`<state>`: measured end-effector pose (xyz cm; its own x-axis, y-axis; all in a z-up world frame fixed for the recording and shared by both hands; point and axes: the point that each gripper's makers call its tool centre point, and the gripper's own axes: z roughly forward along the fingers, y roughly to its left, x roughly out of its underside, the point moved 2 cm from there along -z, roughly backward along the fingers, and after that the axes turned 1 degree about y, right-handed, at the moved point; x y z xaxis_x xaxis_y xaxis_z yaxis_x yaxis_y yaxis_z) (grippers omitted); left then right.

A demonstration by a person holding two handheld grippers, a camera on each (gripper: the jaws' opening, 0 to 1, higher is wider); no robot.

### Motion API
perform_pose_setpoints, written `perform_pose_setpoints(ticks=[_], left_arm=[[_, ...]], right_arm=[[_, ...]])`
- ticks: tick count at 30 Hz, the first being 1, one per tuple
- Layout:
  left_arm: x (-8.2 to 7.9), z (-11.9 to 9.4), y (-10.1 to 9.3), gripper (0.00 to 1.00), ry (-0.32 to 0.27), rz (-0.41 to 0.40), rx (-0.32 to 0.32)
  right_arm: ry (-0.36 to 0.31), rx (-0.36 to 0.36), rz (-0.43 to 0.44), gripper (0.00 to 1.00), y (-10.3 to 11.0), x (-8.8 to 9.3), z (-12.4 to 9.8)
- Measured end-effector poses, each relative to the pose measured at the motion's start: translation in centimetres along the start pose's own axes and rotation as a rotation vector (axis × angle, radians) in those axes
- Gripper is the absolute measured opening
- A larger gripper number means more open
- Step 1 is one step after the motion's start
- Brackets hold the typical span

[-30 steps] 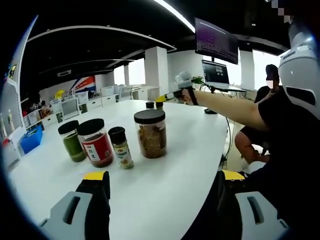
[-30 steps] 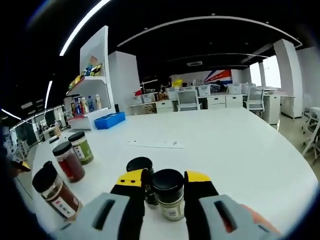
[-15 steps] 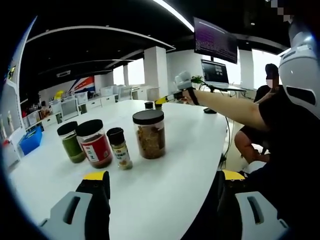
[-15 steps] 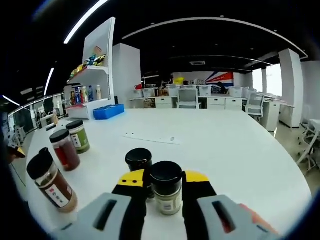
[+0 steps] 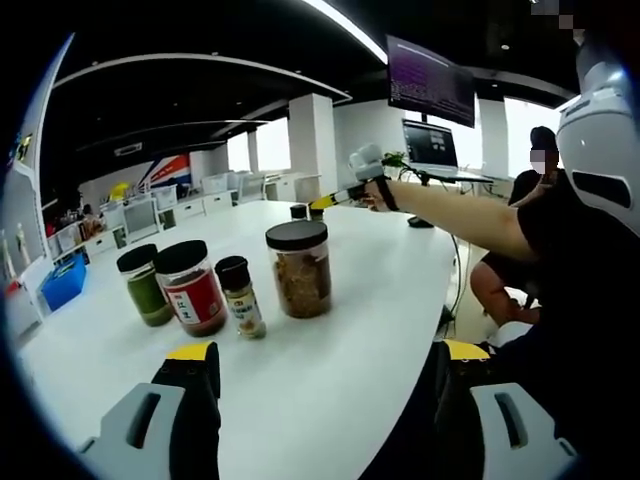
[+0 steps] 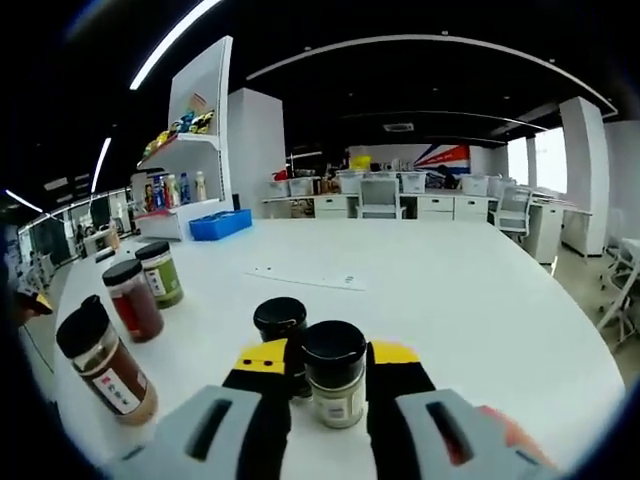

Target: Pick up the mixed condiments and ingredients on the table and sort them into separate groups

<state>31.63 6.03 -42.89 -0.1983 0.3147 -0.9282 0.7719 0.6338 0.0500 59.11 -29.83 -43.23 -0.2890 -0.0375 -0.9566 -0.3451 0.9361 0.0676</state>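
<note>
The right gripper (image 6: 329,372) has its jaws around a small jar (image 6: 335,373) on the tabletop (image 6: 480,300). It looks light, hard and slippery (hold its middle). The left gripper (image 5: 325,365) is wide open.

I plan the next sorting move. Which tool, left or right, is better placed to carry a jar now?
The right tool: a small black-lidded jar already sits between its jaws. The left tool is open over bare white table, its jars out ahead.
</note>
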Motion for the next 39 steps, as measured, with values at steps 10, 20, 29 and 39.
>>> perform_pose_setpoints(ticks=[10,20,29,39], left_arm=[[-0.3,-0.3,0.6,0.88,-0.014,0.005,-0.015],[-0.7,-0.4,1.5,0.9,-0.033,0.009,-0.038],[-1.9,-0.3,3.2,0.95,-0.072,0.005,-0.089],[-1.8,0.4,3.8,0.95,-0.069,-0.006,-0.102]], right_arm=[[-0.05,-0.082,0.036,0.73,3.3,0.0,-3.8],[-0.009,-0.183,-0.024,0.97,8.2,0.5,-10.1],[0.008,-0.265,-0.107,0.97,12.7,3.1,-16.3],[0.02,-0.284,-0.08,0.96,13.7,5.6,-18.8]])
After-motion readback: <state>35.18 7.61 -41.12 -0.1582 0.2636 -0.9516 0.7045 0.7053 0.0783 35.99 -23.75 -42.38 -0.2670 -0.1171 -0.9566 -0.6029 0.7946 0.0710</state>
